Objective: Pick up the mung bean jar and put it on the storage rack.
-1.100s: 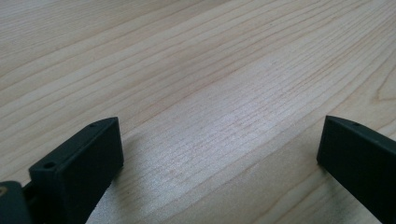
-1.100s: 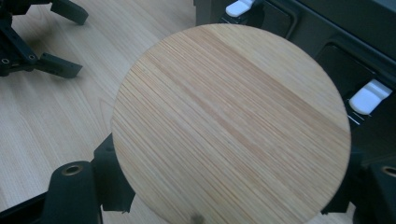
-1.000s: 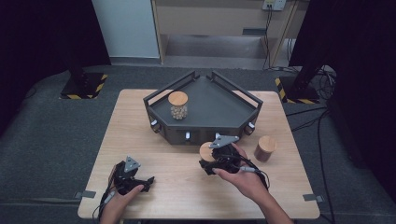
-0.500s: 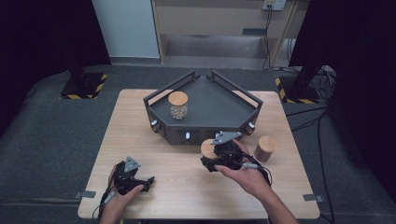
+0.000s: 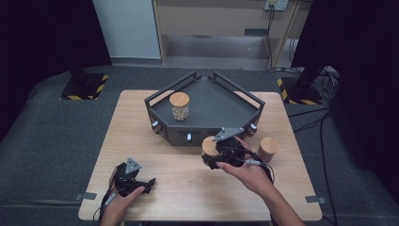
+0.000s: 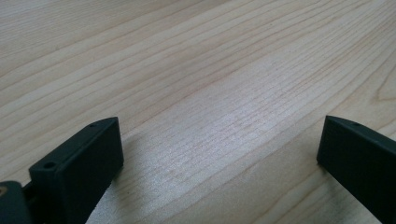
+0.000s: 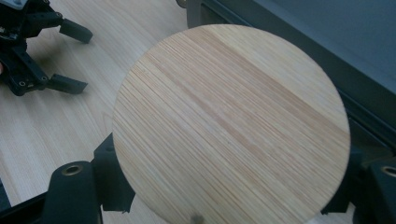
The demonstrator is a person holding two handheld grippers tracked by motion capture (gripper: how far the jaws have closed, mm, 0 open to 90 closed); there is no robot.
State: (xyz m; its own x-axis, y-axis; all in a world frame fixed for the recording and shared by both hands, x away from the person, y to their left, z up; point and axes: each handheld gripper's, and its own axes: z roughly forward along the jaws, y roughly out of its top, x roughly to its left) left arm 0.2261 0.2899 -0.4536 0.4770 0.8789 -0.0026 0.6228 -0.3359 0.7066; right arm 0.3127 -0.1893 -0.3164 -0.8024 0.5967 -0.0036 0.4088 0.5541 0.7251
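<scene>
A jar with a round wooden lid (image 5: 210, 146) sits between the jaws of my right gripper (image 5: 214, 157), just in front of the dark tray (image 5: 202, 134). In the right gripper view the lid (image 7: 231, 123) covers the jar's body, and my right gripper (image 7: 229, 182) is shut on the jar from both sides. A second lidded jar (image 5: 179, 106) with pale round pieces inside stands in the tray at its left. A third jar (image 5: 268, 149) stands on the table to the right. My left gripper (image 5: 143, 184) rests open on the wooden table near the front left, nothing between its jaws (image 6: 219, 149).
The tray's raised rails and front wall stand right behind the held jar. The left gripper (image 7: 42, 51) lies at the upper left of the right gripper view. Bare wood stretches between the two grippers. The table's front edge is close to both hands.
My right gripper with the jar has crept slightly toward the tray's front wall. The left gripper has kept still.
</scene>
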